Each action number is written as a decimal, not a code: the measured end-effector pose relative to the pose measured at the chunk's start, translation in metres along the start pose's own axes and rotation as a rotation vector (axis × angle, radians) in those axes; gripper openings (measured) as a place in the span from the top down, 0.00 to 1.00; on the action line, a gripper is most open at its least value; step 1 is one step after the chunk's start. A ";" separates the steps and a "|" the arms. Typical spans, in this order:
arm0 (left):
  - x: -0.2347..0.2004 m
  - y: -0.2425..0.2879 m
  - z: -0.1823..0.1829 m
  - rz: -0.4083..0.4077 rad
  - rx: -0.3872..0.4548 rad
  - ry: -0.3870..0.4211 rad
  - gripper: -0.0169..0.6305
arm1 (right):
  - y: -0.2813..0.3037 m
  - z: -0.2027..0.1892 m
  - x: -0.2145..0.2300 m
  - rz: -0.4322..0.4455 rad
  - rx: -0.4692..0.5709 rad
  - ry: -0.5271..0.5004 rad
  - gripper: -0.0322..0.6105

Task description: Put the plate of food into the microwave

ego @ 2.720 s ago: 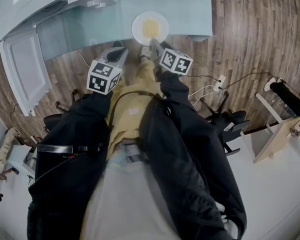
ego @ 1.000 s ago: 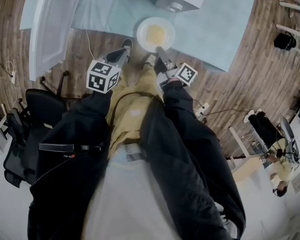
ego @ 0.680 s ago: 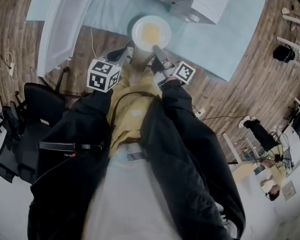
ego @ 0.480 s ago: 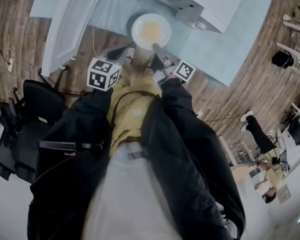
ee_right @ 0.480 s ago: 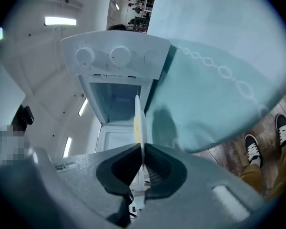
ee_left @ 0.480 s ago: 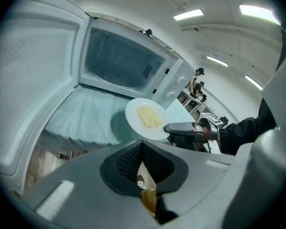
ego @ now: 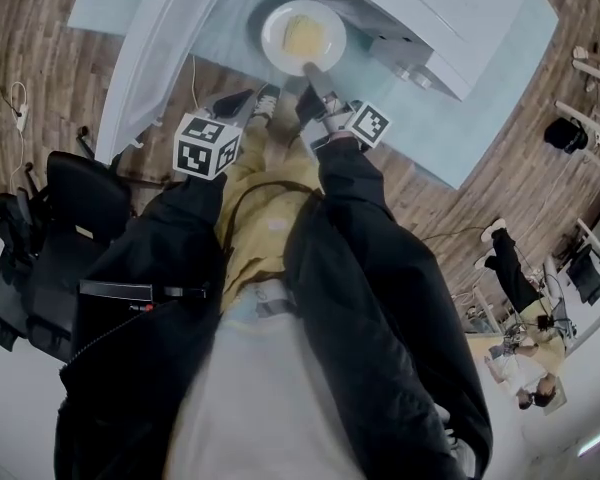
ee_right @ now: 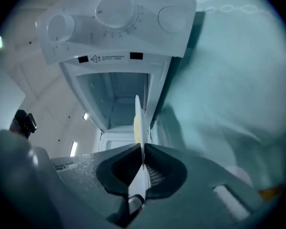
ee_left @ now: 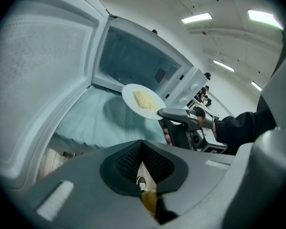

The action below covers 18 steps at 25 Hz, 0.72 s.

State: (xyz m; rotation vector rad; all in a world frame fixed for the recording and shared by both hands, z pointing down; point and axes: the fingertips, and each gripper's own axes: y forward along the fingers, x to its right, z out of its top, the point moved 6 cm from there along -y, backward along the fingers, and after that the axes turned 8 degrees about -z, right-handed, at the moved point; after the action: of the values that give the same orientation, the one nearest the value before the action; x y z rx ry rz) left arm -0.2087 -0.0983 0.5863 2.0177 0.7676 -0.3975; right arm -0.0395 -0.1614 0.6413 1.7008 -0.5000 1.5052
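A white plate (ego: 303,36) with a yellow food portion hangs above the pale blue cloth, just before the open white microwave (ego: 420,18). My right gripper (ego: 310,71) is shut on its near rim. In the right gripper view the plate (ee_right: 138,120) stands edge-on between the jaws (ee_right: 142,149), facing the empty cavity (ee_right: 117,99) below the dial panel (ee_right: 117,13). The left gripper view shows the plate (ee_left: 142,100), the right gripper (ee_left: 168,113) and the cavity (ee_left: 133,66). My left gripper (ego: 238,100) is lower left of the plate, shut and empty (ee_left: 142,144).
The microwave door (ego: 155,58) swings wide open at the left, also large in the left gripper view (ee_left: 38,80). The table with the blue cloth (ego: 460,108) stands on a wooden floor. A black chair (ego: 50,238) is at the left, people (ego: 520,288) at the far right.
The plate and my right gripper have moved closer to the microwave's opening. My left gripper has shifted along with them, and the whole view has swung round.
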 end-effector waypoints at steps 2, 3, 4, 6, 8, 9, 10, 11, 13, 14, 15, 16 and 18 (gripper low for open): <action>-0.005 0.000 0.002 0.006 0.003 -0.008 0.98 | 0.011 0.003 -0.006 0.010 0.006 0.003 0.93; -0.007 0.000 0.003 0.009 0.006 -0.009 0.98 | 0.016 0.005 -0.008 0.014 0.012 0.004 0.93; -0.009 0.001 0.005 0.011 0.009 -0.011 0.98 | 0.020 0.007 -0.009 0.017 0.019 0.003 0.93; -0.012 0.003 0.009 0.010 0.013 -0.011 0.98 | 0.028 0.013 -0.012 0.020 0.034 0.003 0.93; -0.014 0.005 0.014 0.008 0.014 -0.011 0.98 | 0.036 0.019 -0.016 0.023 0.051 0.008 0.93; -0.015 0.006 0.015 0.007 0.013 -0.011 0.98 | 0.040 0.022 -0.017 0.023 0.059 0.009 0.93; -0.017 0.007 0.016 0.006 0.011 -0.012 0.98 | 0.044 0.024 -0.018 0.024 0.068 0.009 0.93; -0.018 0.008 0.017 0.006 0.009 -0.013 0.98 | 0.048 0.027 -0.020 0.026 0.076 0.012 0.93; -0.020 0.008 0.017 0.006 0.006 -0.017 0.98 | 0.056 0.031 -0.024 0.029 0.093 0.023 0.93; -0.021 0.008 0.017 0.007 0.004 -0.019 0.98 | 0.060 0.033 -0.025 0.031 0.103 0.028 0.93; -0.022 0.008 0.017 0.009 0.003 -0.022 0.98 | 0.064 0.036 -0.027 0.031 0.113 0.034 0.93; -0.023 0.008 0.016 0.010 0.003 -0.025 0.98 | 0.068 0.039 -0.028 0.028 0.123 0.039 0.93; -0.025 0.008 0.016 0.014 0.002 -0.031 0.98 | 0.075 0.044 -0.029 0.019 0.142 0.051 0.93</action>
State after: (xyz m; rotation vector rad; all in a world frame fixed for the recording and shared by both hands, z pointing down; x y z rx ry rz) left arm -0.2219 -0.1237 0.5966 2.0135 0.7343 -0.4211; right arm -0.0726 -0.2469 0.6369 1.7646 -0.3916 1.6271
